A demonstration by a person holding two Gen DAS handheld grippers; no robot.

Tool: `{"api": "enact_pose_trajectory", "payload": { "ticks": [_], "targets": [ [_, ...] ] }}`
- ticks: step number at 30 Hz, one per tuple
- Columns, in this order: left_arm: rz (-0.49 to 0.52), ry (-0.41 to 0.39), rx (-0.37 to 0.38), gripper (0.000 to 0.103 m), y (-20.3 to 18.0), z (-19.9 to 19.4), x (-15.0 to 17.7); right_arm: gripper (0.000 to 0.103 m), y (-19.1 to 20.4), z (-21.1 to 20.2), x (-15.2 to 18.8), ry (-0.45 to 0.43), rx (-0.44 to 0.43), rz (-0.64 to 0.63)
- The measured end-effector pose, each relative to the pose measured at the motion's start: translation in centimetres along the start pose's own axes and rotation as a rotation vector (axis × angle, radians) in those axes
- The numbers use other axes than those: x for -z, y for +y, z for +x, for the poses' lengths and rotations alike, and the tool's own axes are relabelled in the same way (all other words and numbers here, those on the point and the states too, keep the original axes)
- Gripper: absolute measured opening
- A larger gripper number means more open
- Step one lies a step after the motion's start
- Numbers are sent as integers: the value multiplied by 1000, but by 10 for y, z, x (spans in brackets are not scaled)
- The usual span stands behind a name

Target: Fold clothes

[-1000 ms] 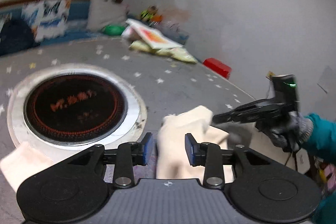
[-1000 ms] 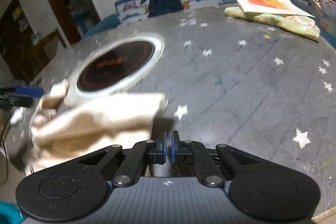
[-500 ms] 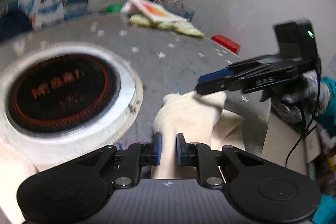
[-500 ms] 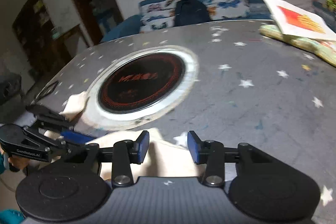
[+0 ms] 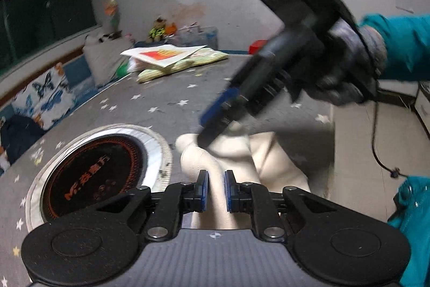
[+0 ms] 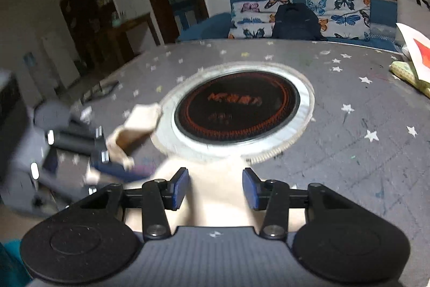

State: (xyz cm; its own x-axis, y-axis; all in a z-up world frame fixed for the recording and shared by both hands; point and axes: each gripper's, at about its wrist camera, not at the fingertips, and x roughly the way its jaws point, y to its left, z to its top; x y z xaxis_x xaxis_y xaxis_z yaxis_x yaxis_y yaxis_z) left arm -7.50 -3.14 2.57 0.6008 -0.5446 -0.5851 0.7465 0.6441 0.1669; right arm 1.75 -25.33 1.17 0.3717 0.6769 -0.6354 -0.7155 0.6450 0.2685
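Note:
A cream garment (image 5: 231, 160) lies bunched at the near edge of the grey star-patterned table (image 5: 166, 96). My left gripper (image 5: 215, 190) is nearly shut, its blue pads pinching a fold of the cream cloth. My right gripper (image 6: 215, 187) is open over the cloth (image 6: 215, 195). In the left wrist view the right gripper (image 5: 215, 125) comes down from the upper right, its tips at the cloth's top fold. In the right wrist view the left gripper (image 6: 115, 166) is blurred at the left with cloth (image 6: 134, 125) by its fingers.
A round black cooktop with a silver rim (image 5: 94, 174) is set in the table, also in the right wrist view (image 6: 236, 109). A book on a green cushion (image 5: 172, 58) lies at the far side. Butterfly cushions and a dark backpack (image 6: 295, 20) sit behind the table.
My right gripper went from shut to open and moved over the cloth's top fold. My left gripper closed from open onto a fold of the cloth.

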Motion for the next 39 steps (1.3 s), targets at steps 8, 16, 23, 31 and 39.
{"api": "enact_pose_trajectory", "payload": {
  "ticks": [8,16,23,31,39],
  "targets": [
    [93,14,16,20,-20,5,10,43,8,6,9,80,-72,-45],
    [-64,-27,71,46,19,-6,11,28,21,5,30,174,-87,-112],
    [-348,72,122,44,67,17,16,25,18,3,42,173,-93,-86],
    [-425,88,244,13,72,40,16,8,27,-8,49,145,-35,-127],
    [-394,-22,73,4,67,0,7,5,38,-27,25,-11,36,-180]
  ]
}}
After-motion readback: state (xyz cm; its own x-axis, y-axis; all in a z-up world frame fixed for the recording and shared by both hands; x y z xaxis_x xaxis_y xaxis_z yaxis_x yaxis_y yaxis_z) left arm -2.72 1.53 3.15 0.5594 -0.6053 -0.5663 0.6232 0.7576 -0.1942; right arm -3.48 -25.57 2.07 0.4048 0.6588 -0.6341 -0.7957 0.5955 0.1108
